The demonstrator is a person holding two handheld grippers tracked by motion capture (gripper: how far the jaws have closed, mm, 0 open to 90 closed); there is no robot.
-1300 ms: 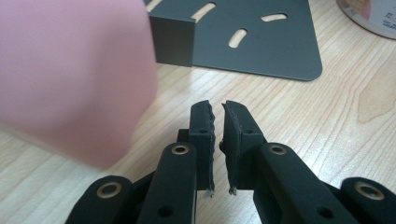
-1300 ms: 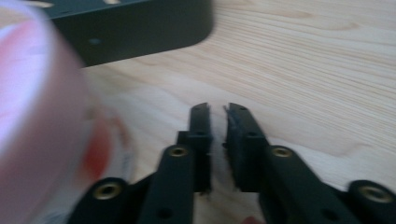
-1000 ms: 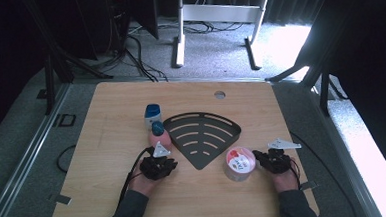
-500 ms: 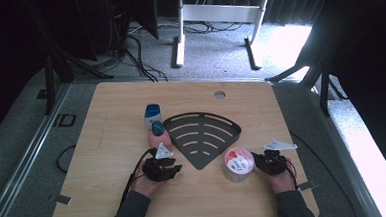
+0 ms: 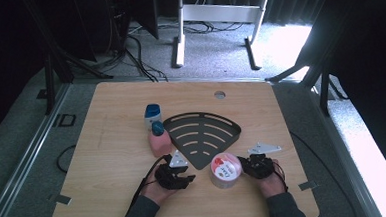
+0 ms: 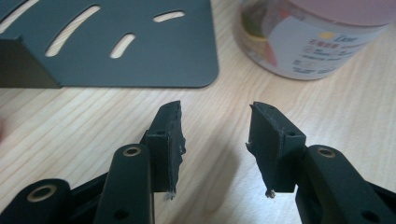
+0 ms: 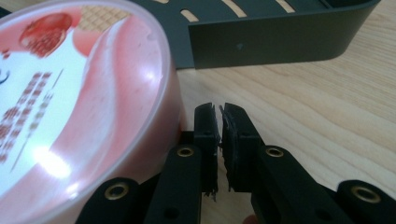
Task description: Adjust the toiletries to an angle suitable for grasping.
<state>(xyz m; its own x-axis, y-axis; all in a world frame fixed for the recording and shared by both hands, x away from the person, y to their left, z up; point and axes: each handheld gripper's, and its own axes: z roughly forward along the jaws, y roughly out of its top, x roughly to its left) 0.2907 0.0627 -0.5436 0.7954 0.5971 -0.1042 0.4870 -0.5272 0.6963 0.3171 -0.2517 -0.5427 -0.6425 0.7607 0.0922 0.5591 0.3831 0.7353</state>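
Observation:
A pink-lidded jar (image 5: 225, 169) stands on the wooden table just off the near corner of a black slotted fan-shaped tray (image 5: 202, 135). My left gripper (image 5: 187, 178) lies left of the jar and points toward it. Its jaws (image 6: 215, 123) have just been opening and stand open over bare wood, with the jar (image 6: 317, 37) and the tray (image 6: 116, 42) ahead. My right gripper (image 5: 241, 165) rests against the jar's right side. Its jaws (image 7: 218, 116) have just parted to a thin slit with nothing between them, beside the jar's lid (image 7: 70, 116).
A pink bottle with a blue cap (image 5: 159, 139) and a white bottle with a blue cap (image 5: 152, 114) stand at the tray's left edge. A round hole (image 5: 220, 94) lies in the table behind the tray. The tray's raised wall (image 7: 271, 42) is just ahead of the right gripper.
The left gripper drew back from the pink bottle toward the near edge and its jaws opened. The right gripper and the jar beside it shifted left.

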